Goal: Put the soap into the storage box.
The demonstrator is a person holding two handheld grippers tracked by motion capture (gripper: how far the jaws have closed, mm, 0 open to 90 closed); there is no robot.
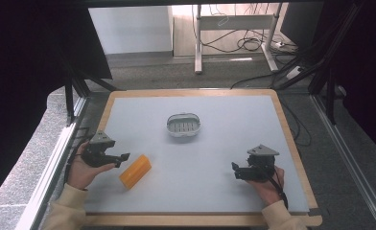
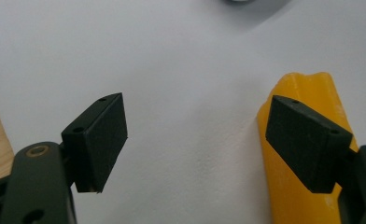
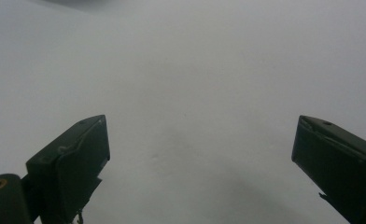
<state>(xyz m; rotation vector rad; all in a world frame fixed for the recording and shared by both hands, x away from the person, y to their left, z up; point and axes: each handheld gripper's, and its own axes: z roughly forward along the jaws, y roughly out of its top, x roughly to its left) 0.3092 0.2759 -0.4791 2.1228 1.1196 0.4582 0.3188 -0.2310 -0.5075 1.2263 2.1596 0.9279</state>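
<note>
High view: two sleeved forearms are seen entering from the near edge of the counter. The left gripper is held in the left hand near the counter's left edge, low over the surface, pointed right toward a yellow block. Its jaws are spread, nothing between them. The block is lying flat, angled, just beside the left jaw tips.

The right gripper is held in the right hand at the near right, pointed left, low over the bare grey surface. Its jaws are spread wide, nothing gripped.

Left gripper view: the left gripper is shown with wide-open jaws; the yellow block is seen behind and under the right-side jaw, not between the pair. Contact cannot be told.

Right gripper view: the right gripper is shown with jaws wide apart over plain grey surface.

Farther out, near the counter's centre, a small grey oval basket with a slotted bottom is standing upright, well apart from both grippers. Beyond the far edge, floor and loose cables are visible.
</note>
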